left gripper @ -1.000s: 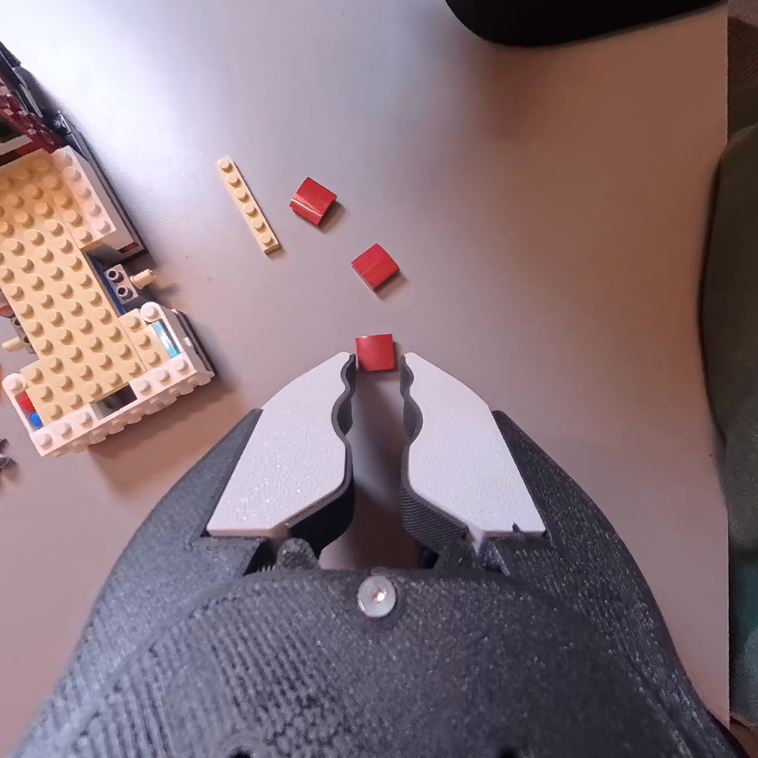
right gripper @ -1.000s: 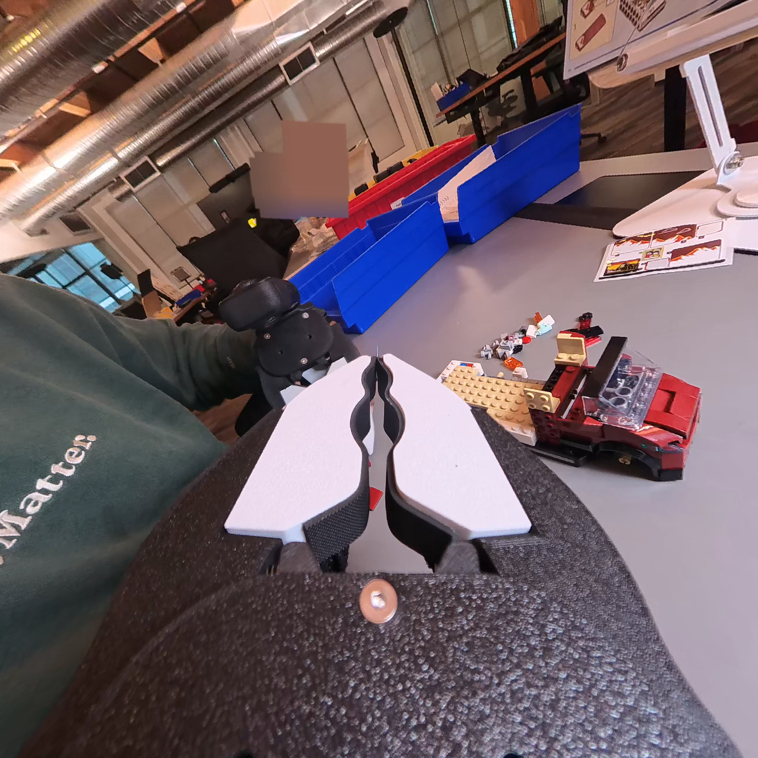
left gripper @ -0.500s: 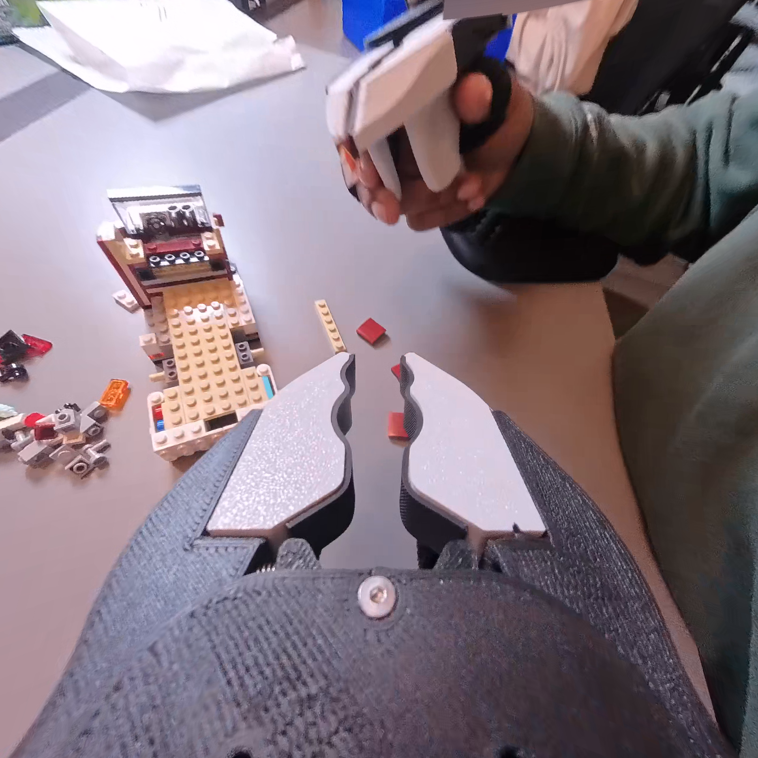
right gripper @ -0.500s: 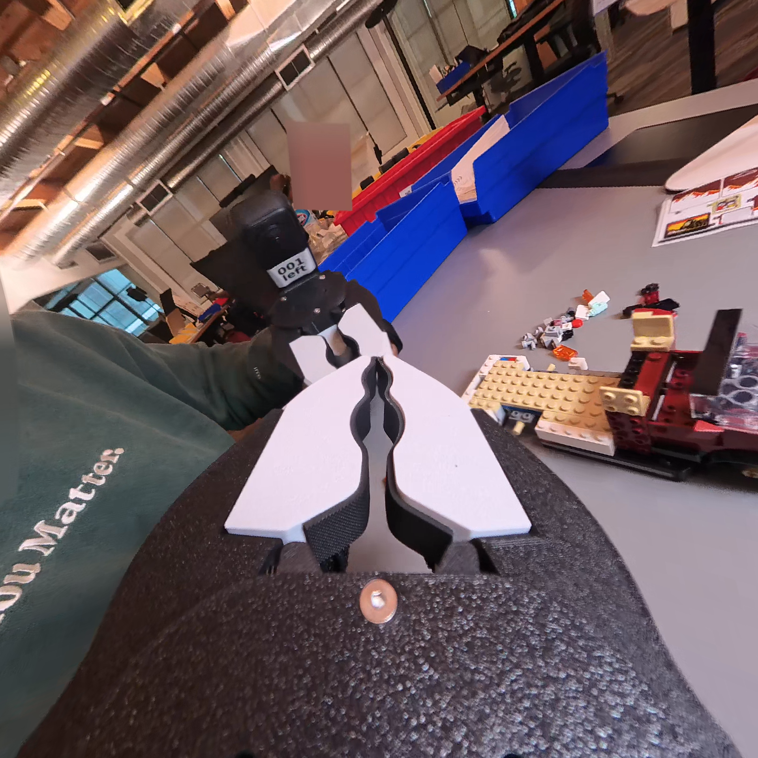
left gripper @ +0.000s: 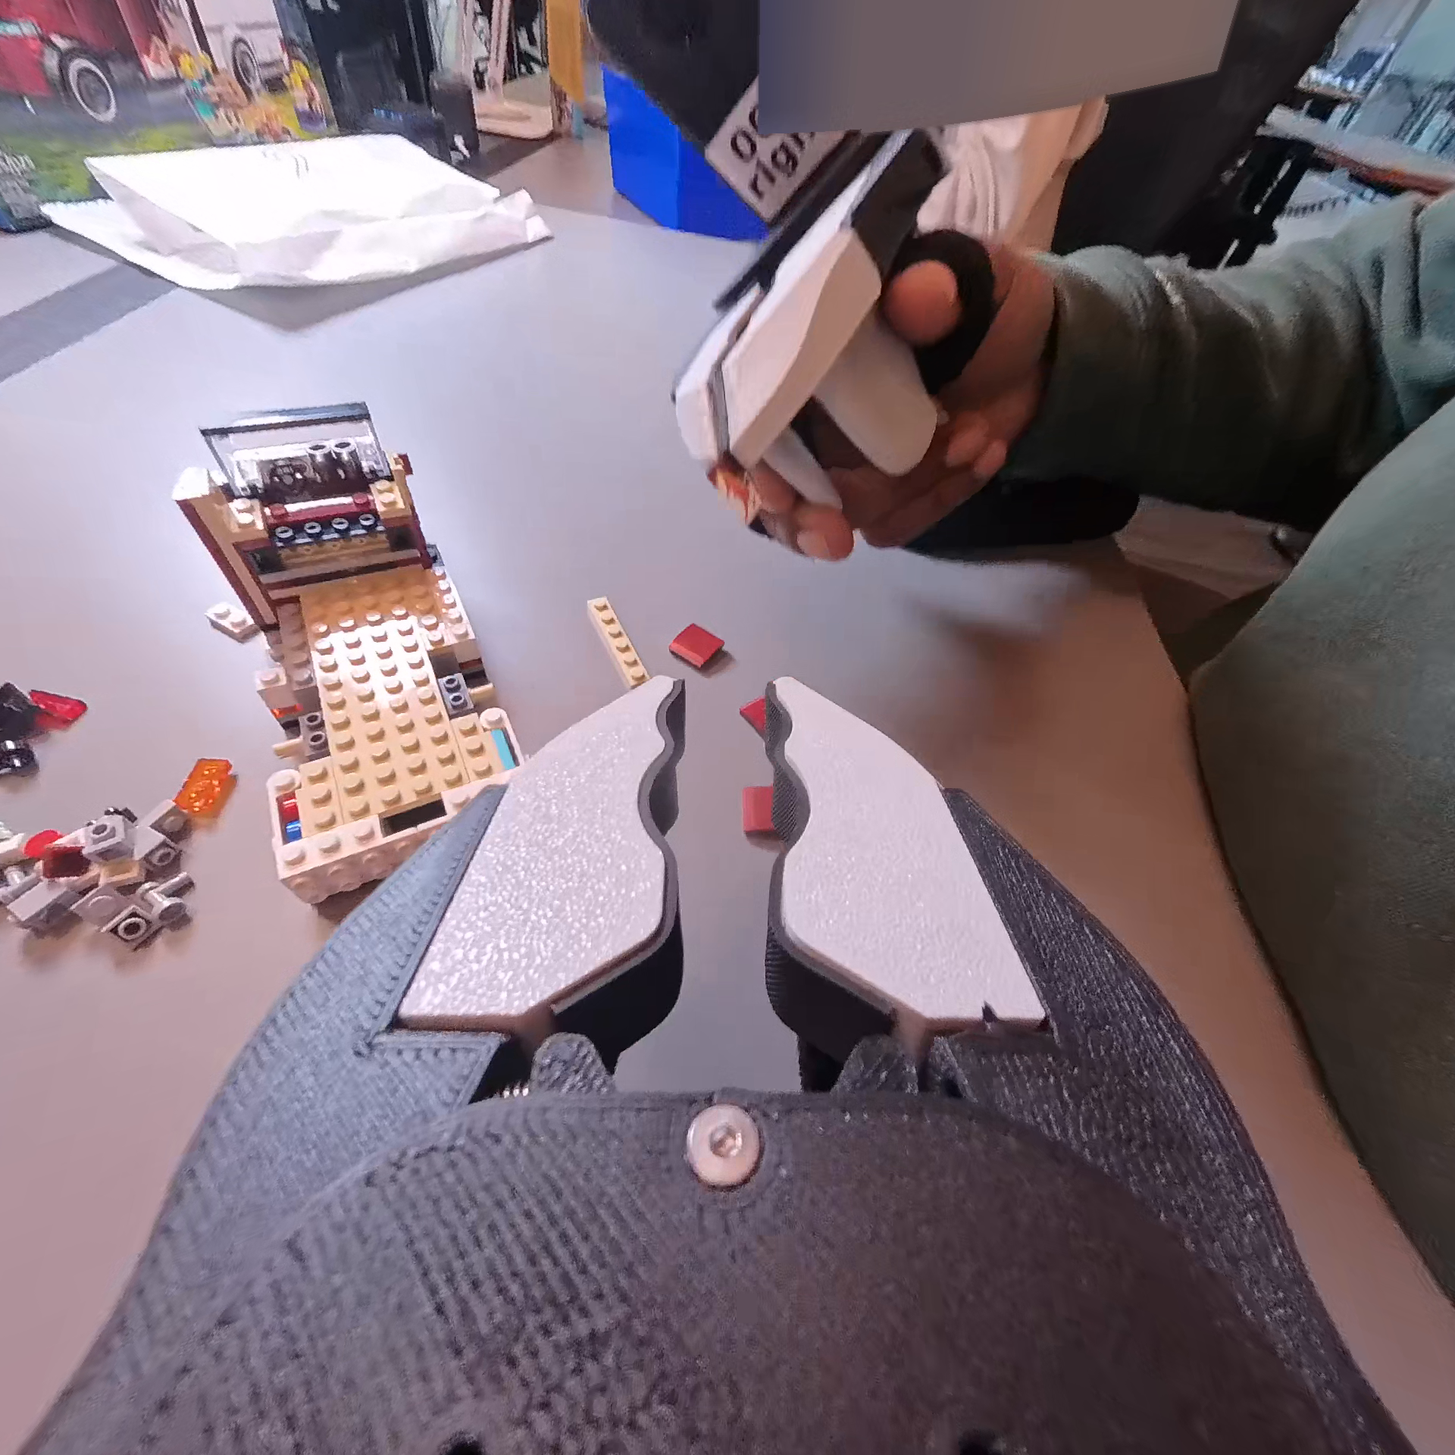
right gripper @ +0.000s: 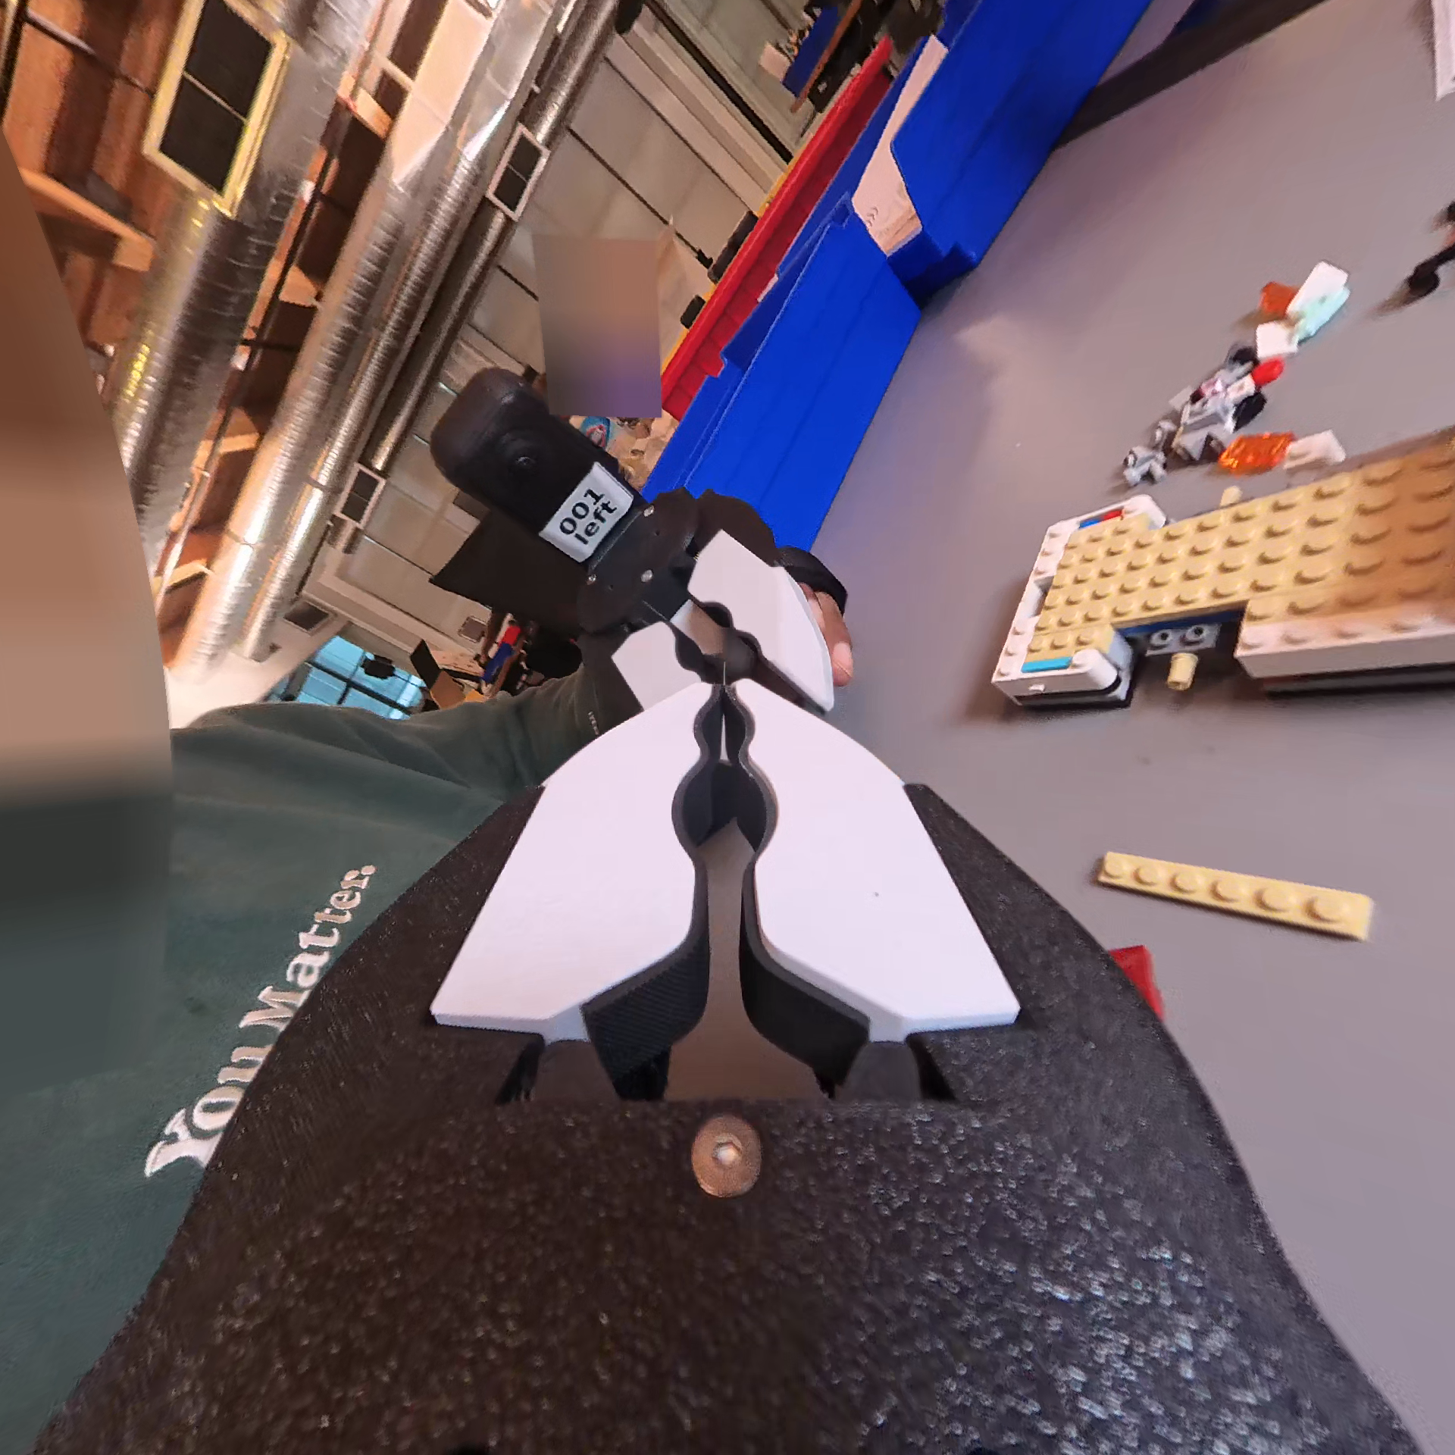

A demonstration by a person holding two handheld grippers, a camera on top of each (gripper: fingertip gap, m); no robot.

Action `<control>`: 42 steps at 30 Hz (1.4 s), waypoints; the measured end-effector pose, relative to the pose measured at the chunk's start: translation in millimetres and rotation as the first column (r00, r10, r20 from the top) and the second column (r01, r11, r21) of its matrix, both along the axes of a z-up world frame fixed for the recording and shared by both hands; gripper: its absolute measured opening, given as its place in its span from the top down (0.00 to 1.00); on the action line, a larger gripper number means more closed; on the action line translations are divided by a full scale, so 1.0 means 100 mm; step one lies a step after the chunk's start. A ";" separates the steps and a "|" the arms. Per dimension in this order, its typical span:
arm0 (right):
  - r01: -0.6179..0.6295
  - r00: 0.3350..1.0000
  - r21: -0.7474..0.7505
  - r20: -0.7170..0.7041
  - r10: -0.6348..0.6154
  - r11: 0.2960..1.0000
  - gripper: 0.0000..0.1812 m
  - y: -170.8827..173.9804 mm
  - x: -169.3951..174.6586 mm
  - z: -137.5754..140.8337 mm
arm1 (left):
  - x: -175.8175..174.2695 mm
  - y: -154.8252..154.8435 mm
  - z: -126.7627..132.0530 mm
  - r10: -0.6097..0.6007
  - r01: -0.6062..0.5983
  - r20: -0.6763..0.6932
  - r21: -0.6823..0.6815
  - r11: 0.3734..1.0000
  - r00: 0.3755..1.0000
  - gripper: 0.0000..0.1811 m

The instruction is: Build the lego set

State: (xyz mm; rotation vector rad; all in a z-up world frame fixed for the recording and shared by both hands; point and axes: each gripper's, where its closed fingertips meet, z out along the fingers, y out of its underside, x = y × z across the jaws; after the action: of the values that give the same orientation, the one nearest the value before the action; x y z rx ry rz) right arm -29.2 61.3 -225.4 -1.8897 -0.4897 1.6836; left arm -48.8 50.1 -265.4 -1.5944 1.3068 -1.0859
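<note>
Grey tabletop (left gripper: 551,378) is holding the half-built lego car (left gripper: 370,669). The left gripper (left gripper: 724,693) is hanging above it, jaws spread, near red tiles (left gripper: 696,644). The right gripper (right gripper: 728,697) is keeping its jaws pressed together.

Off-task surroundings: worktop, bins, paper, ceiling ducts.

Grey worktop (left gripper: 551,378) fills mid frame in the left wrist view. White paper bag (left gripper: 299,205) lies flat at upper left, with a picture-printed box (left gripper: 157,71) behind it at the top left edge. Right wrist view: blue bins (right gripper: 850,315) run in a row across upper centre, a red bin (right gripper: 756,260) behind them. Silver ducts (right gripper: 409,236) upper left, beside timber ceiling framing (right gripper: 102,157).
</note>
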 end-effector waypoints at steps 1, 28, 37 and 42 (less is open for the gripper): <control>-0.001 1.000 -0.027 -0.006 0.000 1.000 1.00 -0.02 -0.02 -0.01 | 0.00 0.00 0.04 0.008 -0.008 0.021 0.000 1.000 1.000 0.90; -0.162 0.975 -0.281 0.105 0.198 0.946 1.00 -0.21 -0.20 -0.45 | 0.05 -0.22 -0.18 -0.091 0.127 -0.144 0.266 0.955 0.985 0.85; -0.168 0.969 -0.326 0.118 0.217 0.930 1.00 -0.18 -0.23 -0.54 | 0.02 -0.18 -0.22 -0.073 0.120 -0.169 0.285 0.951 0.983 0.86; -0.172 0.967 -0.340 0.120 0.224 0.924 1.00 -0.19 -0.24 -0.56 | 0.02 -0.16 -0.23 -0.058 0.112 -0.180 0.302 0.947 0.982 0.87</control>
State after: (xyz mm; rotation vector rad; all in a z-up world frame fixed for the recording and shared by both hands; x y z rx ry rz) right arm -53.2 42.5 -281.2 -2.2931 -0.5015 1.8469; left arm -47.0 33.9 -288.7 -1.4257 1.5870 -0.7592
